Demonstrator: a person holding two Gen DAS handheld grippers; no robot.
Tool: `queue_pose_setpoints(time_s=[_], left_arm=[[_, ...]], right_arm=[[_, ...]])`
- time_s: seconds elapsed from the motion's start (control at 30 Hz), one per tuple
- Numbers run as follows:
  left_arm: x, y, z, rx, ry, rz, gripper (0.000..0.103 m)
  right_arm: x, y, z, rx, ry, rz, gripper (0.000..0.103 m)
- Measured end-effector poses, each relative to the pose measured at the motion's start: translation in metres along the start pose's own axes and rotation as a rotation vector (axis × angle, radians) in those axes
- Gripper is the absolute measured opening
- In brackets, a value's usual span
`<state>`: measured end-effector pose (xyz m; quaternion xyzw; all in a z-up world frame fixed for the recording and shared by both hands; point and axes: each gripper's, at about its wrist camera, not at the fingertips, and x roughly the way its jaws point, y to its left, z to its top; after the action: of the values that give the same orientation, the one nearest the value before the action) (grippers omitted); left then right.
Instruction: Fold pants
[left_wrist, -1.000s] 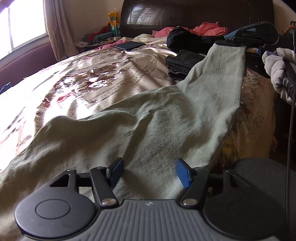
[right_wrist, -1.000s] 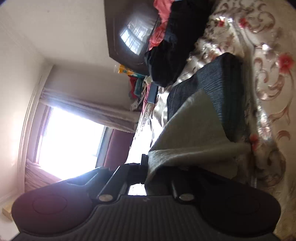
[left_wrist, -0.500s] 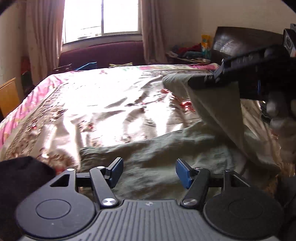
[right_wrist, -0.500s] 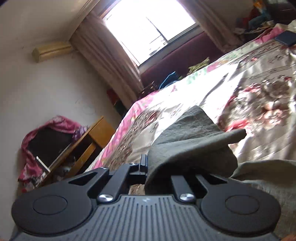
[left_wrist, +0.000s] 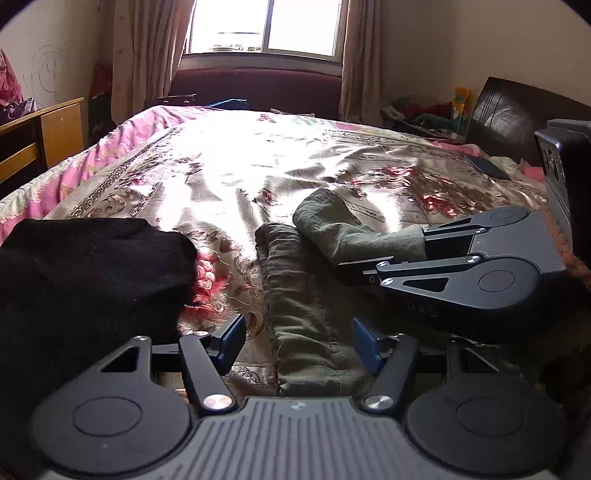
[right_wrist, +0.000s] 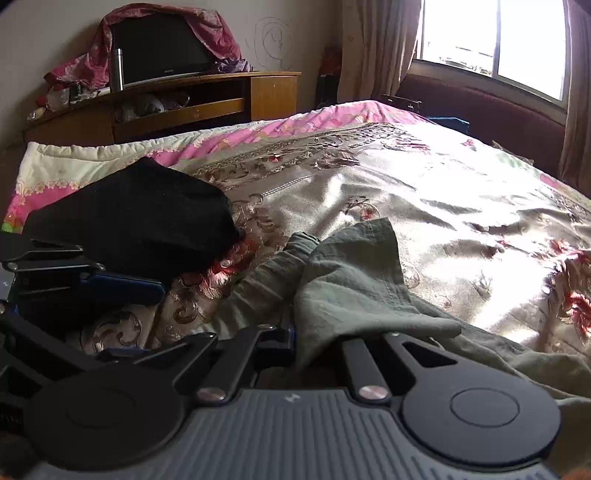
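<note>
Pants (left_wrist: 306, 295) directly ahead in the left wrist view, in a crumpled olive band running from the near edge of the bedspread (left_wrist: 258, 166) away toward its middle. Left gripper (left_wrist: 299, 343) low over that band with its blue pads spread wide. One pad over the patterned satin on the left, the other over the cloth on the right, neither pressing anything. Near end of the band passing between and below the two pads. Farther along, one leg end doubled back over the band and drawn off to the right into the right gripper (left_wrist: 384, 254), pinched flat between its black fingers. Fabric washed-out grey-green, wrinkled, with a stitched seam down the length. Black garment (left_wrist: 92, 277) heaped at the near left corner, close beside the pants but apart from them.

From the right wrist view, right gripper (right_wrist: 317, 339) pressed together on a thick fold of the pants (right_wrist: 351, 266). Cloth rising out of the closed fingers, draping over the right-hand one and hiding its tip. Hemmed corner of the leg standing up in a loose peak just beyond, its line of stitching plain to see. Rest of the garment spreading rumpled to the right along the bedspread's (right_wrist: 443, 192) near edge. Left gripper (right_wrist: 125, 317) at the left edge of the picture, blue pads apart, beside the black garment (right_wrist: 140, 221).
</note>
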<state>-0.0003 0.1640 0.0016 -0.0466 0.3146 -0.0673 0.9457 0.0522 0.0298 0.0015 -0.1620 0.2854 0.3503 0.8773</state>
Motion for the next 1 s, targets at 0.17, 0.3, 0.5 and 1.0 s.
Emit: queue_pose_setpoints(time_s=[0.17,0.3,0.5,1.0], left_arm=[[-0.014,0.007,-0.008,-0.002,-0.005,-0.008,0.076],[-0.016,0.012,-0.014,-0.019,0.011,0.007,0.076],[-0.02,0.011,-0.001,-0.065,-0.02,-0.026,0.076],[0.035,-0.163,0.042,0.305,0.002,-0.298,0.076]], right_arm=[[-0.001,-0.003,0.006,-0.018,-0.006,0.004,0.009],[0.006,-0.009,0.01,0.083,-0.008,0.008,0.009],[0.019,-0.086,-0.008,0.752,-0.017,0.249,0.012],[-0.201,-0.267,-0.119,1.279,-0.634,-0.12,0.004]])
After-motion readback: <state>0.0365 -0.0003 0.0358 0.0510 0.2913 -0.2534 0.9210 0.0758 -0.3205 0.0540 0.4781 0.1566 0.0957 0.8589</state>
